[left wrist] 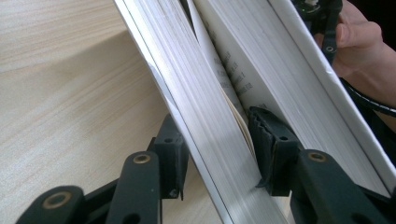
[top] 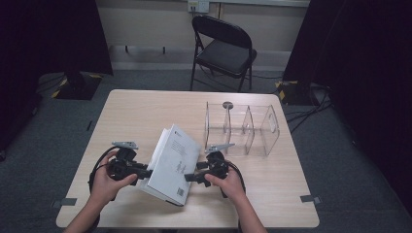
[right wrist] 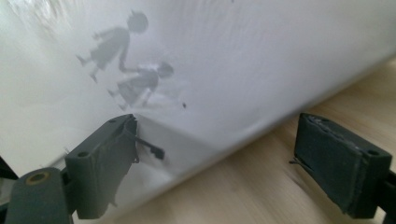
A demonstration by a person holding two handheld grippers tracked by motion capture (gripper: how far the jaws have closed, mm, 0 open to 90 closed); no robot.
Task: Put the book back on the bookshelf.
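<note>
While your left gripper [top: 144, 172] rests on the left side of the wooden table [top: 126, 109], its jaws are clamped on a thick bundle of pages of the white book [top: 172, 162]. In the left gripper view one jaw presses under the front cover and the other sits between the pages, so the book [left wrist: 261, 60] is slightly open at that place. The book stands tilted on its lower edge, near the front middle of the table, with the cover facing to the right. Your right gripper [top: 192, 177] is just beside the book on its right side. In the right gripper view its jaws are spread wide and grasp nothing; one fingertip [right wrist: 105, 154] lies against the white cover with the two grey figures [right wrist: 126, 65], the other hangs over the table. Further right, behind your right hand [top: 228, 182], stands a clear plastic organizer [top: 243, 127] with compartments.
</note>
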